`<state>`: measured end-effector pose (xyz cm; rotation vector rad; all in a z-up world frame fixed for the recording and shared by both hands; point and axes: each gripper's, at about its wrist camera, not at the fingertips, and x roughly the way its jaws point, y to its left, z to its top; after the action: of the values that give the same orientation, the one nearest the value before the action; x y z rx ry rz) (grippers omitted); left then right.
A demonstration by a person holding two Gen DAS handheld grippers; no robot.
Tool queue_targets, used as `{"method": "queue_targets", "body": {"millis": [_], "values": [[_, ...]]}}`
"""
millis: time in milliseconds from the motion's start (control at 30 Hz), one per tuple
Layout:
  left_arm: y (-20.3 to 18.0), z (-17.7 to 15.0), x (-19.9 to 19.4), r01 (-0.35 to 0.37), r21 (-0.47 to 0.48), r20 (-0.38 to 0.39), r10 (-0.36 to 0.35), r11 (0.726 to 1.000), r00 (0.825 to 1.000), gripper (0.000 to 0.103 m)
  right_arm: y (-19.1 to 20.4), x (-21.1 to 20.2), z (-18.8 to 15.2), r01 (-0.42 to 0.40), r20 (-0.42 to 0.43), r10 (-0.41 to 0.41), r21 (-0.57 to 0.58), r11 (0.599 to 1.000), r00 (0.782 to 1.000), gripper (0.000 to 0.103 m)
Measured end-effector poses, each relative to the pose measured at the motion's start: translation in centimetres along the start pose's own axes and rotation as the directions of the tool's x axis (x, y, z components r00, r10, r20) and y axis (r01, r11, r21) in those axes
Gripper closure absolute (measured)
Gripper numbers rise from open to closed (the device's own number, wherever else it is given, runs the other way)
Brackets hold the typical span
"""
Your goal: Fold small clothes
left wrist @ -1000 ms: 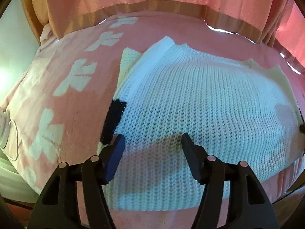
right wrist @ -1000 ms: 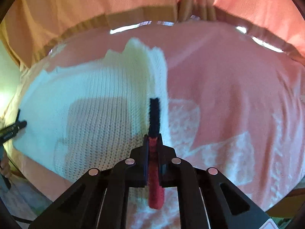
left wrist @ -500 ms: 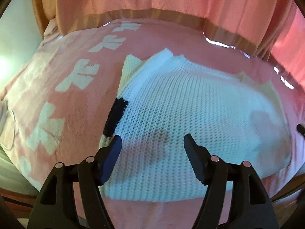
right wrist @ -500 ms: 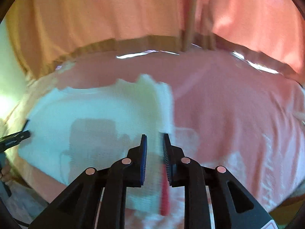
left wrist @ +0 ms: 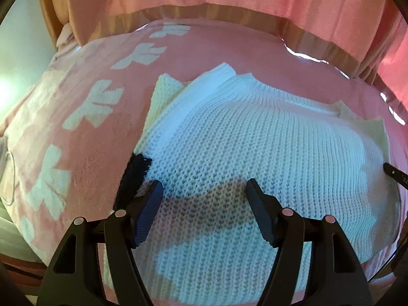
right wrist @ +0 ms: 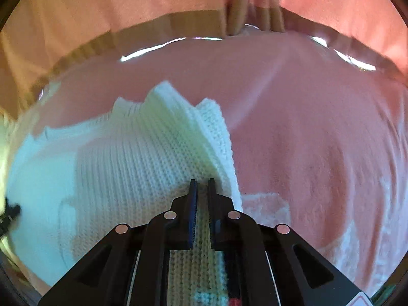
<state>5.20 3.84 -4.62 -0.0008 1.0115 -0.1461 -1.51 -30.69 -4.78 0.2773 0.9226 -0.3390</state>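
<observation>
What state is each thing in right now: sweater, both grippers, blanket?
White knit sweater: lying flat on the blanket, sleeves folded in over the body.
Black cuff: showing at the sweater's left edge.
Left gripper: open, above the sweater, holding nothing.
Right gripper: narrow gap, knit between the fingers; grip unclear.
Pink blanket: spread out under the sweater.

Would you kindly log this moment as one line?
left hand-held gripper: open over sweater | right hand-held gripper: narrow gap, knit between fingers | blanket underneath
</observation>
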Motion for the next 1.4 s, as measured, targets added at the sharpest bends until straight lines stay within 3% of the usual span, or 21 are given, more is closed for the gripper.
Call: {"method": "queue_targets", "body": {"millis": [100, 233, 367, 500, 600, 633, 733, 767, 833, 900, 1033, 1167, 1400], "values": [[1.5, 0.0, -2.0, 0.032, -0.036, 0.055, -0.030, 0.999, 0.998, 0.037, 2.1, -2.7, -0.4, -0.035, 0.093, 0.041, -0.069, 0.997, 0.995, 0.096], [5.0, -0.7, -4.6, 0.018, -0.106, 0.109, -0.007, 0.994, 0.994, 0.028, 7.0, -5.9, -3.3, -0.161, 0.147, 0.203, -0.254, 0.954, 0.968, 0.096], [8.3, -1.4, -3.0, -0.002, -0.215, 0.035, 0.009, 0.977, 0.999, 0.028, 11.6, -5.7, -6.7, -0.230, 0.085, 0.281, -0.381, 0.896, 0.956, 0.096], [8.9, -2.2, -0.7, 0.075, -0.252, -0.047, -0.090, 0.965, 0.995, 0.028, 14.7, -4.5, -8.6, -0.267, 0.026, 0.311, -0.449, 0.853, 0.950, 0.096], [9.1, -2.9, 1.0, 0.176, -0.326, -0.102, -0.219, 0.929, 0.970, 0.028, 16.2, -2.8, -9.2, -0.264, -0.019, 0.287, -0.455, 0.851, 0.958, 0.096], [9.0, -2.8, 0.8, 0.175, -0.329, -0.073, -0.210, 0.928, 0.975, 0.028, 16.4, -1.9, -9.2, -0.265, -0.039, 0.277, -0.447, 0.855, 0.960, 0.096], [8.8, -2.6, 1.2, 0.167, -0.324, -0.080, -0.203, 0.931, 0.976, 0.030, 16.2, 0.0, -9.3, -0.279, -0.094, 0.263, -0.399, 0.874, 0.960, 0.097], [8.7, -2.5, 1.3, 0.170, -0.332, -0.074, -0.205, 0.928, 0.976, 0.033, 15.9, 0.2, -9.3, -0.288, -0.095, 0.273, -0.385, 0.877, 0.957, 0.098], [8.7, -2.4, 1.3, 0.212, -0.334, -0.071, -0.249, 0.918, 0.966, 0.060, 15.7, 0.5, -9.1, -0.306, -0.106, 0.287, -0.366, 0.879, 0.952, 0.099], [8.5, -2.2, 1.1, 0.252, -0.357, -0.061, -0.291, 0.900, 0.955, 0.072, 15.4, 0.5, -9.2, -0.319, -0.107, 0.301, -0.354, 0.879, 0.948, 0.099], [7.0, -1.3, -1.2, 0.297, -0.318, 0.003, -0.313, 0.900, 0.950, 0.078, 15.5, 0.6, -9.5, -0.322, -0.100, 0.307, -0.358, 0.877, 0.947, 0.099], [3.1, 0.2, -4.9, 0.350, -0.199, 0.111, -0.334, 0.916, 0.936, 0.079, 15.1, 0.4, -9.6, -0.331, -0.096, 0.318, -0.355, 0.874, 0.943, 0.099], [-6.7, 1.1, -7.0, 0.374, 0.022, 0.144, -0.373, 0.927, 0.917, 0.079, 10.3, -3.2, -9.3, -0.302, -0.004, 0.316, -0.300, 0.905, 0.949, 0.094]]}}
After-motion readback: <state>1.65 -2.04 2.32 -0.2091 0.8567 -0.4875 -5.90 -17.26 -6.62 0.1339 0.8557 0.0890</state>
